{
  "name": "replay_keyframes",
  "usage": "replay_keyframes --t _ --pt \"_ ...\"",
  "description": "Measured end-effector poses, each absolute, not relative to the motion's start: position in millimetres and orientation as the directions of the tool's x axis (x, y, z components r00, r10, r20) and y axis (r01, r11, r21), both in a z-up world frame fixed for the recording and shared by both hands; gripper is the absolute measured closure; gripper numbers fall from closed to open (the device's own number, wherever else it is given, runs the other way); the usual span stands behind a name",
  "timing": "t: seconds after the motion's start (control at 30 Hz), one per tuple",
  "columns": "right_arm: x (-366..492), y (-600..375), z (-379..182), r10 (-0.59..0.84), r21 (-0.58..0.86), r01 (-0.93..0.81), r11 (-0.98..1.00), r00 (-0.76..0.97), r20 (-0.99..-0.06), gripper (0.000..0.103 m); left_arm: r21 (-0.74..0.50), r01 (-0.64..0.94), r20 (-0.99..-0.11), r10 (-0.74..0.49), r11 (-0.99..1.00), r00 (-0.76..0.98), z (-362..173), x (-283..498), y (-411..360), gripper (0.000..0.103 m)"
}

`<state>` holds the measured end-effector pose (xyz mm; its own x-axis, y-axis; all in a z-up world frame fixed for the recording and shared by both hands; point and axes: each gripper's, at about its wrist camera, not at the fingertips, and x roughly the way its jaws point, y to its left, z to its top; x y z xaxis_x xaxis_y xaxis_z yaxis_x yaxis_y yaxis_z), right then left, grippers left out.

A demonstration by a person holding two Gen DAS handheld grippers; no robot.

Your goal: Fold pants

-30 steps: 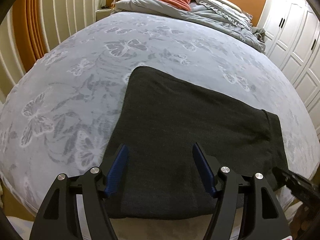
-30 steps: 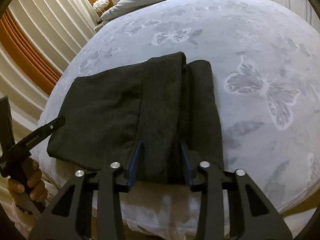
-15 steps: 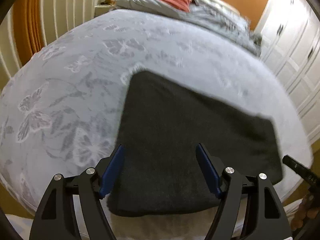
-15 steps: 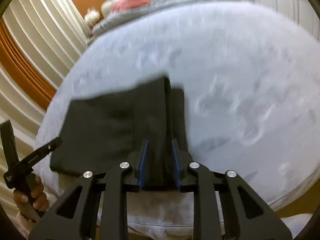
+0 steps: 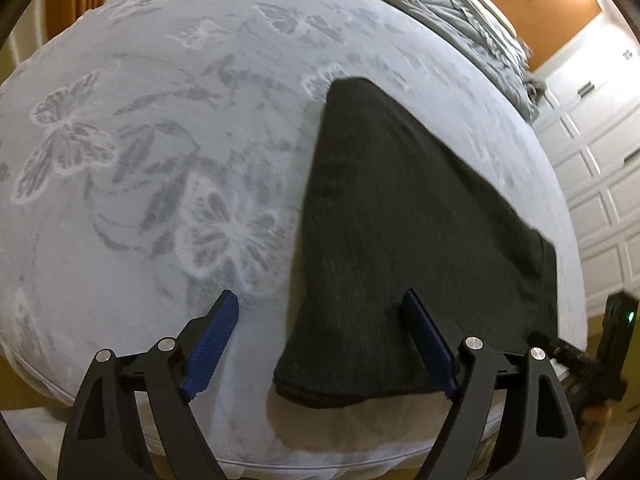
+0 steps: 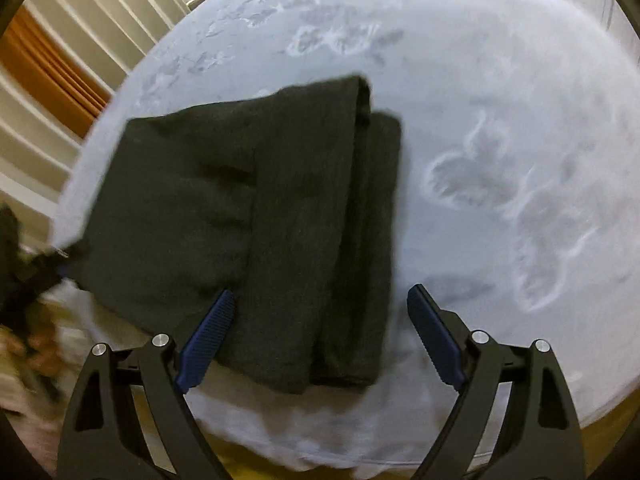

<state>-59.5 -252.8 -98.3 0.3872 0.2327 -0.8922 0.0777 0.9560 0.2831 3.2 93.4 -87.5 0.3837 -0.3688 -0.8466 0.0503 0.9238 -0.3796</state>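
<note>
- The bed (image 5: 168,152), in its butterfly-print cover, fills the space ahead of both my tools.
- The pants (image 6: 256,216) lie folded into a dark rectangle near the bed's front edge, straight ahead of my right fingers and ahead-right of my left.
- My right gripper (image 6: 320,336), pinched narrow on the fold's near edge a moment ago, now stands spread wide and holds nothing.
- My left gripper (image 5: 320,340) is spread too, empty, and has drifted leftward to straddle the bundle's left edge.
- I judge the fold released and essentially finished.
</note>
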Motion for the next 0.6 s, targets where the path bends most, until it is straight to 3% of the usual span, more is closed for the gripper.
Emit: replay_keyframes --t 0.6 --pt "-62 -254 -100 0.300 0.388 0.122 0.914 0.442 -0.845 0.012 -0.318 0.159 -0.859 -0.355 0.935 0.370 -96 22 39 0.014"
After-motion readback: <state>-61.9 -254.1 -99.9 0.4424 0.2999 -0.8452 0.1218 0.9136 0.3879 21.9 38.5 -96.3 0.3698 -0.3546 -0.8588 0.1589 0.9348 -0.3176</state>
